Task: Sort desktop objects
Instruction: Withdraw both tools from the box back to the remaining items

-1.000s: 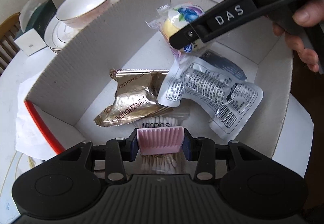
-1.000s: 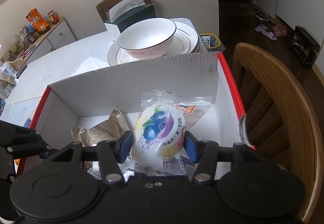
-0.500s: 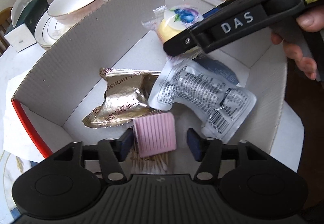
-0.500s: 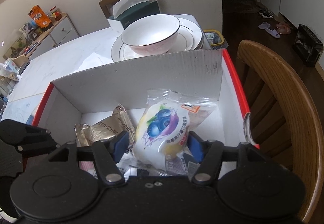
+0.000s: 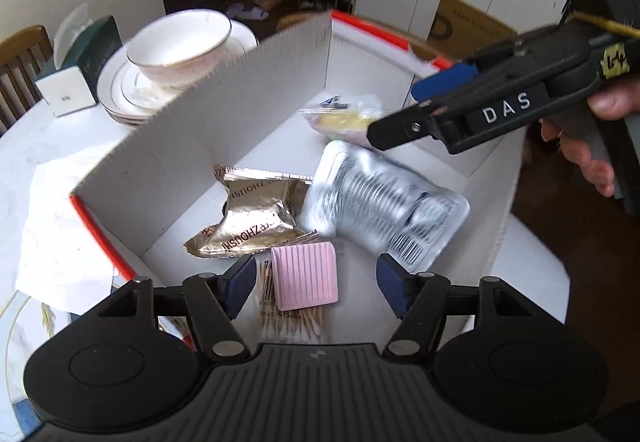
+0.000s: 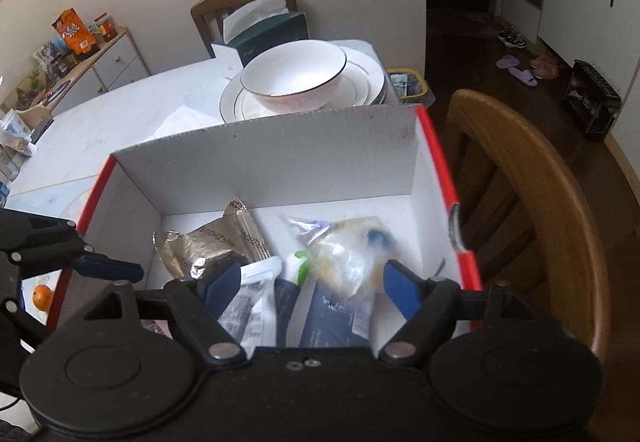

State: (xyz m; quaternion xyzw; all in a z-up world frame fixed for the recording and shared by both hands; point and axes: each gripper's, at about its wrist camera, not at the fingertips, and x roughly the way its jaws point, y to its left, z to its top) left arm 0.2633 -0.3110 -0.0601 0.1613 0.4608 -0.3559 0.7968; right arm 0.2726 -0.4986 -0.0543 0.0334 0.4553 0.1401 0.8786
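The left gripper [image 5: 316, 282] hovers at the lower middle of its frame with its fingers apart and nothing between them; the right gripper [image 6: 312, 282] is also spread wide and empty. Below both stands the cardboard box [image 5: 248, 98] on the white surface [image 6: 132, 102]. Inside it lie the silver pouch [image 5: 384, 206], the gold packet [image 5: 256, 214], the blueberry snack bag [image 6: 348, 254] in the middle of the right wrist frame, the cotton swabs [image 5: 292, 318] and, on top of them, the small pink eraser [image 5: 304, 276]. I judge that these five things are already sorted. Outside the box, a small orange [image 6: 42, 296] at the lower left perhaps remains.
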